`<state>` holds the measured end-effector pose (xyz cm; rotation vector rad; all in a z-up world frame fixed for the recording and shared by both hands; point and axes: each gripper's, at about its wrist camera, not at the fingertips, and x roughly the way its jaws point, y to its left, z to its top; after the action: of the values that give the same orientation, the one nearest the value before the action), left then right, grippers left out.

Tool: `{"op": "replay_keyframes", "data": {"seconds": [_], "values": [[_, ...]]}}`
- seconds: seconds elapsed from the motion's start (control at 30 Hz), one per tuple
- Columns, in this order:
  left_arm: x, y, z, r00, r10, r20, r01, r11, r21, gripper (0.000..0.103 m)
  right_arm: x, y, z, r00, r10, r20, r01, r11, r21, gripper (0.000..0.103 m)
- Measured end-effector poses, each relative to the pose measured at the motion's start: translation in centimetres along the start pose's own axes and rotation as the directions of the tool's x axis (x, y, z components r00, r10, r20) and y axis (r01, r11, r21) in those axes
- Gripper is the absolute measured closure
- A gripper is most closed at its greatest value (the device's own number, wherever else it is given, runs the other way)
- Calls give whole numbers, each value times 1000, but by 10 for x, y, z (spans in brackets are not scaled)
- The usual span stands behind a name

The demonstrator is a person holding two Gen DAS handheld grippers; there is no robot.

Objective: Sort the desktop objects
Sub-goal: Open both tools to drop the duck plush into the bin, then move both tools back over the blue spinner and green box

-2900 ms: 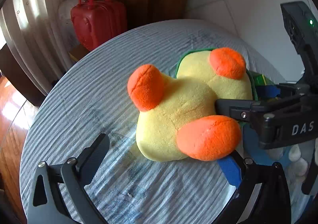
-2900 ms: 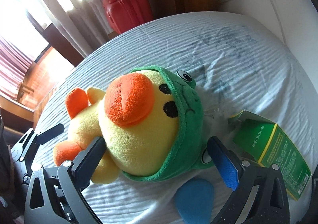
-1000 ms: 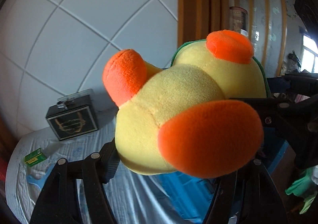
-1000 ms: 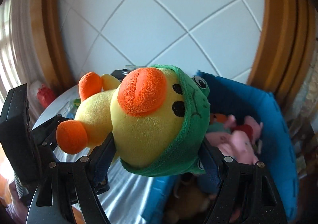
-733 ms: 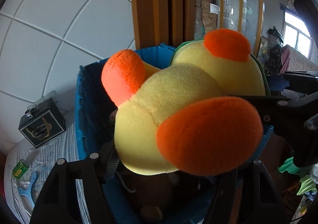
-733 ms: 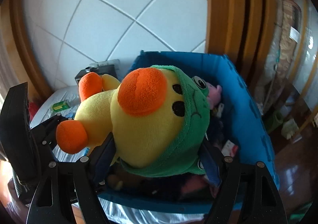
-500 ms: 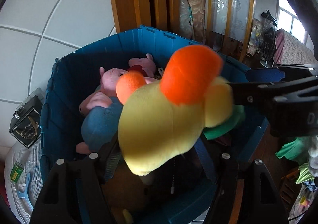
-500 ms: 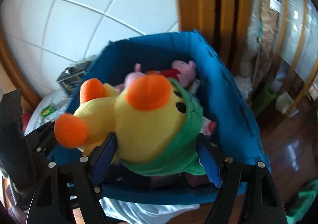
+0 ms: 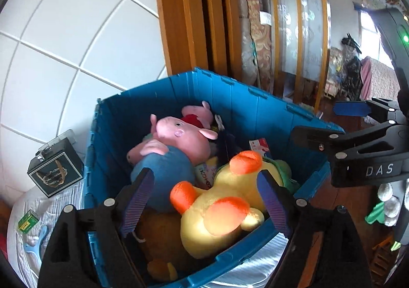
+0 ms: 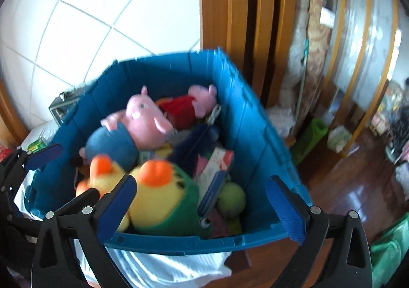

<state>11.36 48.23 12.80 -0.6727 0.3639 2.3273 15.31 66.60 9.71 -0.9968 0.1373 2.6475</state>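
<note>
The yellow duck plush (image 9: 222, 213) lies inside the blue bin (image 9: 258, 106), at the lower centre of the left wrist frame, resting against the near wall with its orange feet up. In the right wrist frame the same duck plush (image 10: 158, 198) sits at the lower left of the blue bin (image 10: 255, 139), its green hood toward the frame centre; this frame is somewhat blurred.

The left gripper (image 9: 207, 201) hangs over the bin with its jaws opening; the duck appears between the fingers in the picture, but the pads do not press on it. The right gripper (image 10: 202, 201) is spread wide, its jaws opening as well, nothing clamped; the duck lies below, just beside its left finger.

Behind the duck, toward the frame centre, lies a pink pig plush in blue (image 9: 173, 150), with a second pig plush in red (image 9: 196, 115) at the bin's far wall.

At the left edge of the left wrist frame, outside the bin, a black box (image 9: 55, 167) and a small green carton (image 9: 27, 220) rest on the striped cloth (image 9: 51, 208).
</note>
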Motion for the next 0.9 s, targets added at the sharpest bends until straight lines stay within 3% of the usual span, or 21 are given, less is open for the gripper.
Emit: {"op": "replay_keyframes", "data": {"seconds": [0.13,0.2,0.27,0.37,0.53,0.6,0.77,0.9], "values": [[-26,20,-11,995,70,68,-66,996,-51,19,-24,16,-5,992,-27,120,28,1000,-3,0],[-39,31,-15,990,105,90,-97,992,-83,13,-33,28,-9,983,-18,185,20,1000,-8,0],[-52,43,-22,981,156,113,-144,984,-107,8,-40,42,-13,970,-14,242,20,1000,-20,0],[-66,62,-34,959,255,127,-238,962,-132,7,-45,68,-20,952,8,306,0,1000,-28,0],[-76,113,-65,950,309,52,-292,934,-205,7,-46,114,-22,936,124,330,-108,992,-65,0],[-82,135,-82,940,340,36,-322,917,-236,7,-50,135,-22,918,189,349,-170,982,-84,0],[-100,213,-132,913,408,-7,-386,858,-339,7,-54,210,-22,869,360,340,-318,932,-174,0],[-117,288,-176,890,452,-65,-435,798,-416,7,-41,286,-24,851,421,314,-359,903,-237,0]]}}
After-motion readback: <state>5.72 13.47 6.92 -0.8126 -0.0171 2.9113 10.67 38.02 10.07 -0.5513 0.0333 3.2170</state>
